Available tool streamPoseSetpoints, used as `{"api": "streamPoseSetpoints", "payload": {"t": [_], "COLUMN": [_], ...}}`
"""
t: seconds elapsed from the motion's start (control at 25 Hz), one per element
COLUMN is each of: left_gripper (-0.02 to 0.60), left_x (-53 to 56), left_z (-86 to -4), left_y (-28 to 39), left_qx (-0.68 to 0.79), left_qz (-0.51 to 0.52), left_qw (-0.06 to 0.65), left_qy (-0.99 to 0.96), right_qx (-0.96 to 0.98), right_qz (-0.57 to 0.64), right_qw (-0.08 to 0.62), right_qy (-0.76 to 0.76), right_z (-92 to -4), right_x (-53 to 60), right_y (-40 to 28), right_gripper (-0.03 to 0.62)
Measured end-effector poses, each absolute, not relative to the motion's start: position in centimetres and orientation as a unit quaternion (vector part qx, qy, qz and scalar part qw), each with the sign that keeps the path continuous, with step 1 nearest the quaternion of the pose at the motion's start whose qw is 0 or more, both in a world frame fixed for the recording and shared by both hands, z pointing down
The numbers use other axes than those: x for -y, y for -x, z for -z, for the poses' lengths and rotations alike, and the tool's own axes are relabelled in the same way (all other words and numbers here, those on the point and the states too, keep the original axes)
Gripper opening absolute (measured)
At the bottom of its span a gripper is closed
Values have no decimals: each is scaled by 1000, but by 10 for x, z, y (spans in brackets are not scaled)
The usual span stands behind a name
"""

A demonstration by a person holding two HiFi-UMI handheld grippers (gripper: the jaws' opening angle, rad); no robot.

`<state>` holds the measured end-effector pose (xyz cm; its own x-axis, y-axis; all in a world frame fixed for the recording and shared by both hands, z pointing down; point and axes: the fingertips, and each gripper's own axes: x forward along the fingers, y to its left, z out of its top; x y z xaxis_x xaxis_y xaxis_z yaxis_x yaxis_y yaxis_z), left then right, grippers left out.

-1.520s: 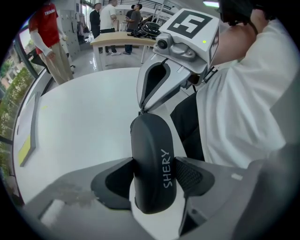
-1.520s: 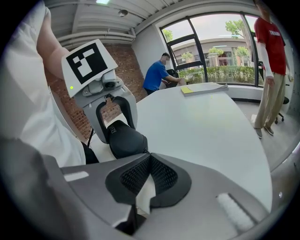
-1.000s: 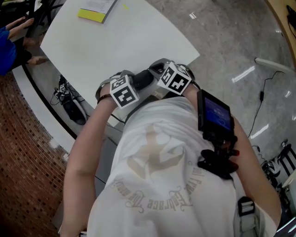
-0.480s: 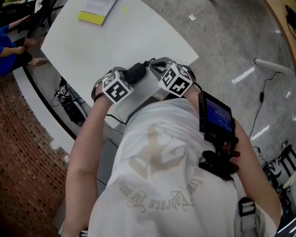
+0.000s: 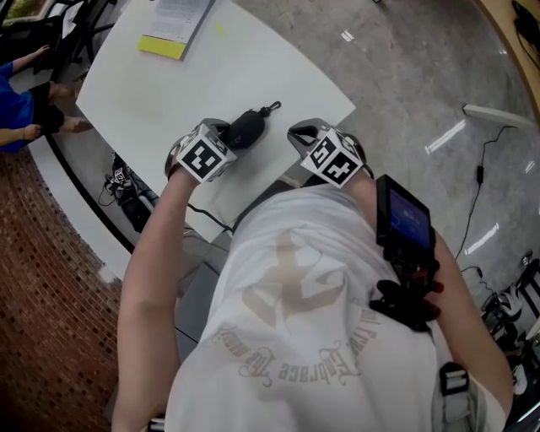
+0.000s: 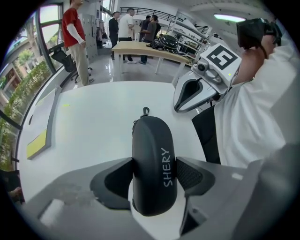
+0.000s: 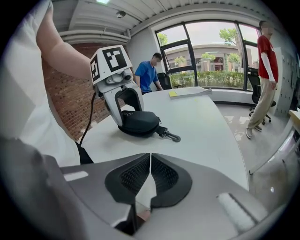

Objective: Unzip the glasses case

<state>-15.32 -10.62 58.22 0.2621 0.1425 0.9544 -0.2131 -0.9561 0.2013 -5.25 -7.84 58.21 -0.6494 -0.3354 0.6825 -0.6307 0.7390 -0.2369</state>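
A black glasses case (image 6: 152,159) printed SHERY lies on the white table (image 5: 169,76), its zipper closed as far as I can see. My left gripper (image 6: 153,173) points steeply down and is shut on the case across its width, near the end closest to me. The metal clip (image 6: 146,111) at the far end rests on the table. In the head view the case (image 5: 245,128) sits just right of my left gripper (image 5: 221,137). My right gripper (image 7: 150,164) is shut on nothing and hovers to the right of the case (image 7: 139,123), well apart from it.
A booklet with a yellow edge (image 5: 173,25) lies at the table's far side. The table's near edge (image 5: 253,190) runs just below my grippers. A person in blue (image 5: 13,84) sits at the left, and other people stand beyond the table (image 6: 75,37).
The two grippers, close together a second ago, have drawn apart. The left one slid left and away with the case; the right one moved right, off the case.
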Motion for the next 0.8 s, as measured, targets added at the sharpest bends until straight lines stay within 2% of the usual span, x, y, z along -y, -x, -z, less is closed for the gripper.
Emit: {"api": "streamPoseSetpoints", "payload": {"t": [0.44,0.8], "left_gripper": [318,342], "left_x": [116,113], "left_z": [-591,-570], "left_y": [133,150], "left_qx": [39,134], "left_qz": [-624,-599], "left_qw": [139,147], "left_qy": [-768,-776], "right_qx": [882,897], "right_qz": [-234,-220], "right_qw": [316,320], "right_qy": [-260,-211], "right_z": [-581,-580], "right_x": [78,77], "right_y": [25,26], "right_gripper": [14,12]}}
